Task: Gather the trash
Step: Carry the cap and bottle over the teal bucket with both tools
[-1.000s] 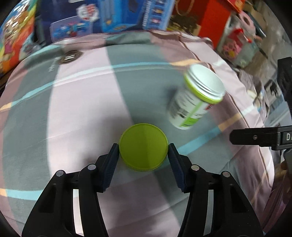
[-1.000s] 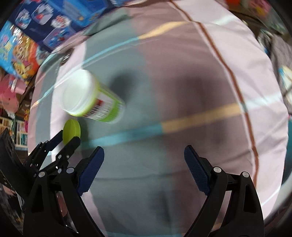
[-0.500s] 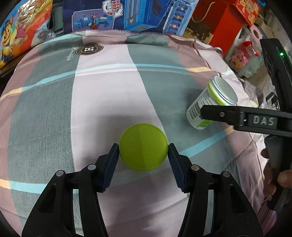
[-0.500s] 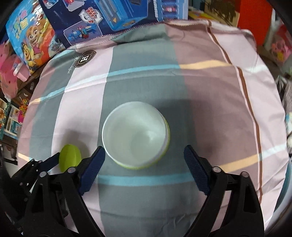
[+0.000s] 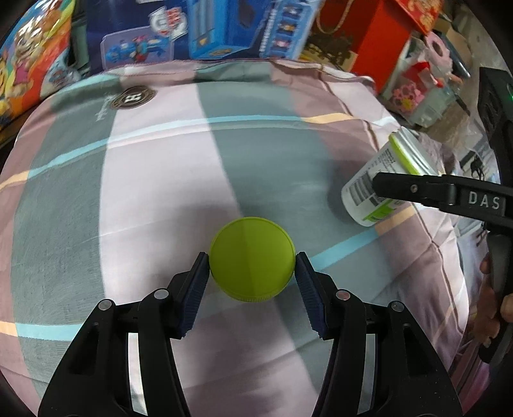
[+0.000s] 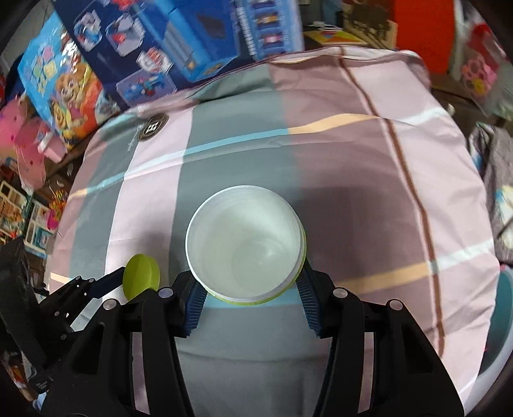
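Note:
My left gripper (image 5: 252,271) is shut on a round green lid (image 5: 252,258) and holds it above the striped bedsheet (image 5: 160,179). My right gripper (image 6: 246,282) is shut on a white jar with a green label (image 6: 245,248); its open mouth faces the camera and it looks empty. In the left wrist view the jar (image 5: 378,189) shows at the right, gripped by the black right fingers (image 5: 416,189). In the right wrist view the lid (image 6: 141,276) shows at the lower left, in the left gripper.
Blue toy boxes (image 5: 224,29) and cartoon packages (image 6: 67,86) stand beyond the far edge of the bed. A red box (image 5: 378,38) and pink toys (image 5: 413,89) are at the far right. A teal basin rim (image 6: 500,324) shows at the bed's right side.
The right gripper centred on the jar and closed on it; one second ago it was open and the jar stood off to the left. The left gripper kept holding the lid.

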### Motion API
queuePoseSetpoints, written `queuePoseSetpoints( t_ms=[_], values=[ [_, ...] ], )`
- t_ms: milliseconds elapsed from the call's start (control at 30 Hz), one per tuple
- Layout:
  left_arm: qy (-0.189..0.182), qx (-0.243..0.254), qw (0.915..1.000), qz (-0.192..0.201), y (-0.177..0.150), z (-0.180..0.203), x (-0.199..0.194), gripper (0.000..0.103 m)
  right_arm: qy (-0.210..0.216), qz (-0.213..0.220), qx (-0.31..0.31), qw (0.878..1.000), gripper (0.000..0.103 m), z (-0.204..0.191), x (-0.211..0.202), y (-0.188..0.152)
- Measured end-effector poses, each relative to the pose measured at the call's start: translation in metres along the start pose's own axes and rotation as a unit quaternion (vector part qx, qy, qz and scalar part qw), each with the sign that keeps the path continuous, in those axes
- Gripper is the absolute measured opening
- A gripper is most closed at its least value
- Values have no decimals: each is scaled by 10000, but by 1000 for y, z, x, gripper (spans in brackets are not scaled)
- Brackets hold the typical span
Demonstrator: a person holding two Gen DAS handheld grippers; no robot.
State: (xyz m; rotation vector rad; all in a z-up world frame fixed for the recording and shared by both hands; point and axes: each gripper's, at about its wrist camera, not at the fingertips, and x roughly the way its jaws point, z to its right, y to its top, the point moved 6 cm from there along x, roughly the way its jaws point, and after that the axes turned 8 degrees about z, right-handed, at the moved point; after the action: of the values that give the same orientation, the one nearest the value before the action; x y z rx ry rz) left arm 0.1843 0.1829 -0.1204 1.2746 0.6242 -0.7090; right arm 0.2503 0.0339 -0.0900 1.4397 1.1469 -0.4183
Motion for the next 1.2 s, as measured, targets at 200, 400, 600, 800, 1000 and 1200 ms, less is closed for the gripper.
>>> queuePoseSetpoints(
  t_ms=[200, 400, 600, 800, 1000, 1200],
  values=[
    [-138, 300, 9995, -14, 2, 39, -2, 56, -15, 135, 374, 9992, 49, 45, -32, -10],
    [-326, 674, 9972, -31, 4, 90, -2, 56, -34, 342, 841, 9959, 49, 97, -65, -24],
    [-563, 1053, 9928, -96, 1, 151, 1, 56, -120, 615, 1342, 9890, 49, 154, -103, -40],
    [-756, 1318, 9883, -134, 0, 200, 3, 56, -185, 860, 1742, 9808, 49, 202, -133, -58],
    [-829, 1738, 9812, -160, -6, 248, 0, 56, -253, 1176, 2210, 9678, 50, 253, -163, -82],
    [-973, 2060, 9733, -282, -13, 299, 2, 56, -395, 1461, 2665, 9519, 50, 306, -192, -107]
  ],
)
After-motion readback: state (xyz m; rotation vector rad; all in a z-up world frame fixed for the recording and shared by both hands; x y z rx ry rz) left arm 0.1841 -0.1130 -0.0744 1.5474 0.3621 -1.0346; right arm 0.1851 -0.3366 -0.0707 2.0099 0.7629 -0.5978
